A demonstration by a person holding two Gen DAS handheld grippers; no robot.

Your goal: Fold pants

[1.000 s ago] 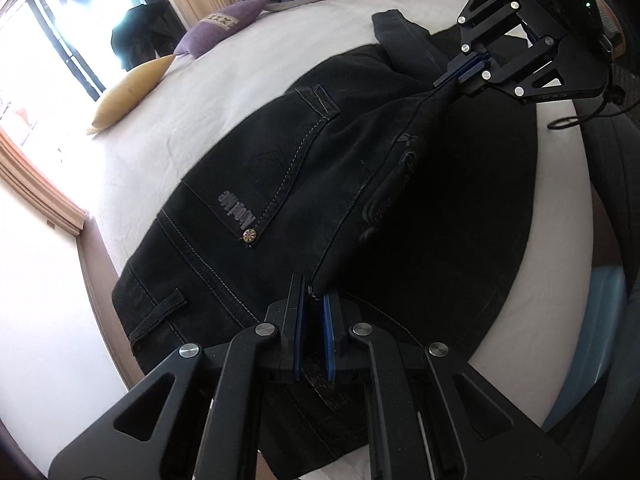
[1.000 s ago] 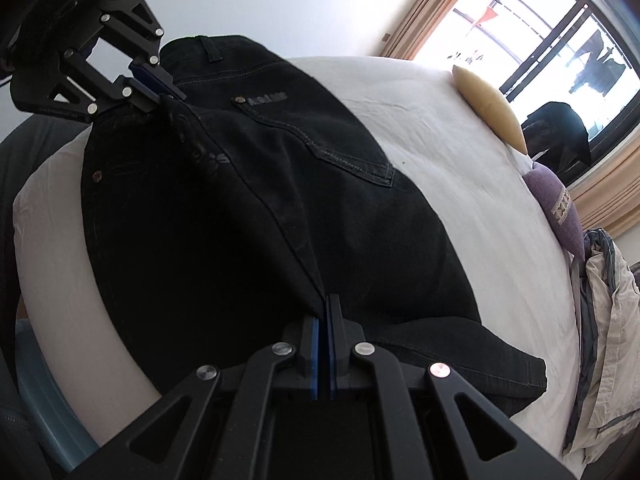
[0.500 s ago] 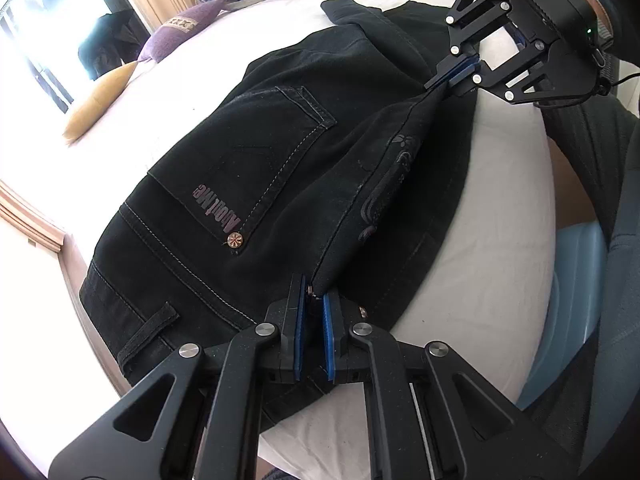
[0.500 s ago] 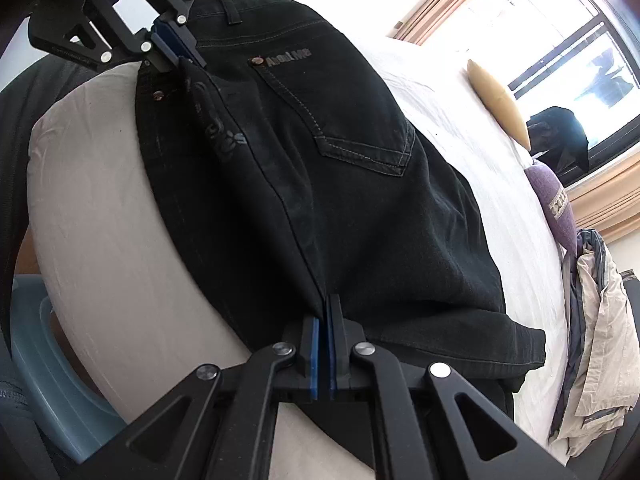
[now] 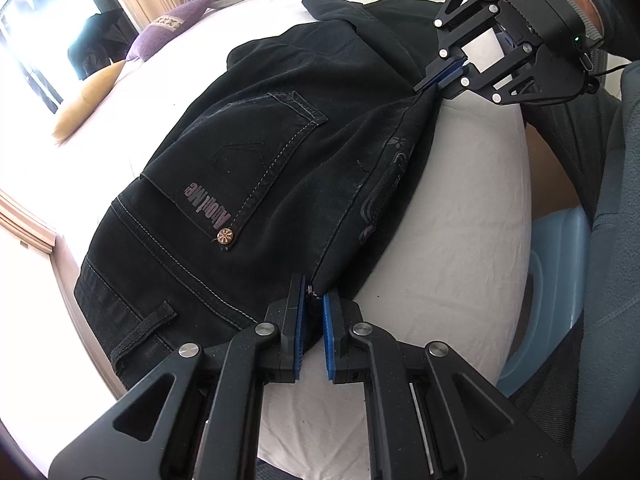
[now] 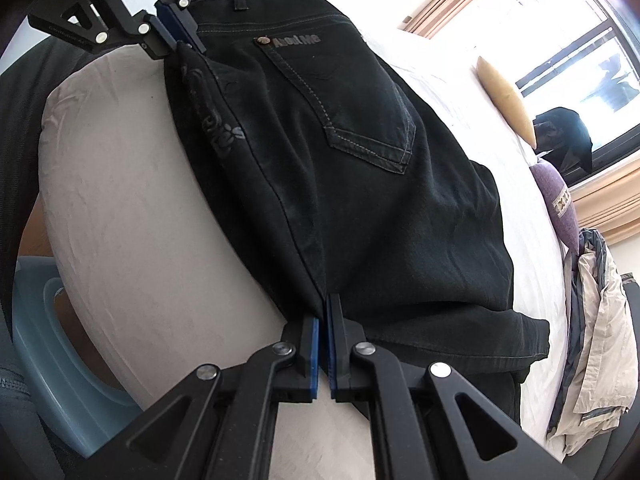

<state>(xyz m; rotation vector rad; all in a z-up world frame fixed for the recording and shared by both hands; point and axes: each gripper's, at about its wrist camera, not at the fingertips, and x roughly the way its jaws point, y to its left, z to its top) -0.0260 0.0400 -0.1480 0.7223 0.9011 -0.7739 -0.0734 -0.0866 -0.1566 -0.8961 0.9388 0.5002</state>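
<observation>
Black jeans [image 5: 256, 184] lie folded lengthwise on a white bed [image 5: 452, 240], back pocket up. My left gripper [image 5: 314, 300] is shut on the fold edge at the waist end. My right gripper [image 5: 440, 80] is shut on the same edge further down the leg, and the edge is stretched taut between them. In the right wrist view the right gripper [image 6: 323, 320] pinches the jeans [image 6: 360, 168], with the left gripper [image 6: 180, 36] at the waistband far off.
A yellow cushion [image 5: 86, 104] and a purple cushion [image 5: 168, 28] lie near the window. Other clothes [image 6: 592, 320] are piled at the bed's far end. A blue plastic stool [image 5: 560, 280] stands beside the bed's near edge.
Both grippers have carried the held edge across the jeans toward the bed's near side. One half has come over the other, baring more white sheet beside the fold.
</observation>
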